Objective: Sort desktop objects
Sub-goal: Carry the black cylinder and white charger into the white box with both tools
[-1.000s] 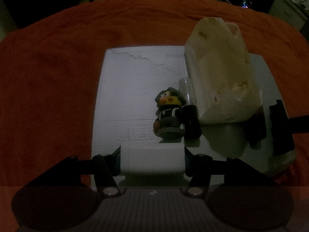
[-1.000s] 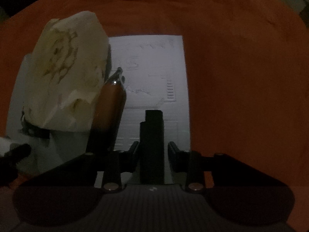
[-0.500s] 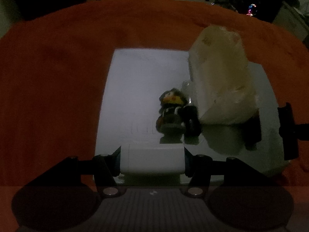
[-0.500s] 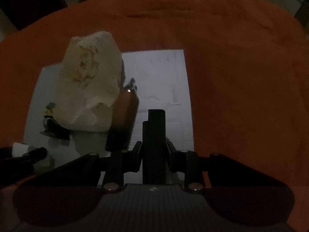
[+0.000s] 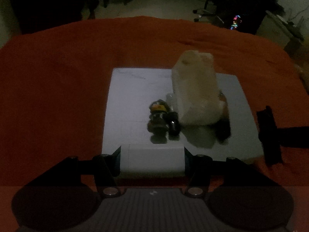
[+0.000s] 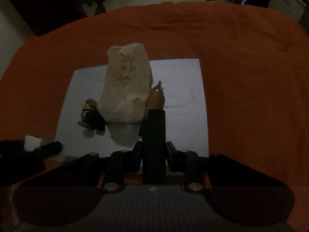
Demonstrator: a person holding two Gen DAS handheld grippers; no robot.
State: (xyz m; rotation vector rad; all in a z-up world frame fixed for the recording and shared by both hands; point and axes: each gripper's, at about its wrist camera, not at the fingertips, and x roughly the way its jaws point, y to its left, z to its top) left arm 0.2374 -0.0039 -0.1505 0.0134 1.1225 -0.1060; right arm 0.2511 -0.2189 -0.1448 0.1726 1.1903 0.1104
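Two things are in my grip — my left hand-held gripper (image 5: 152, 159) pinches a white box (image 5: 154, 159), my right hand-held gripper (image 6: 154, 154) a black bar (image 6: 154, 135). A bag (image 6: 127, 85), a figurine (image 5: 158, 118) and a brown pen (image 6: 156, 99) sit on the white board (image 5: 131, 96) — whether already sorted, I can't tell.

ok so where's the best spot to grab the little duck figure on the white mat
Grip the figure across its narrow body, between the head and the wide round base, coming from the near-left side. It looks upright, and a dark tube and the bag crowd its right, so that side leaves no room for a finger. Both tools are full now: the left tool holds a white block, the right tool a black bar.
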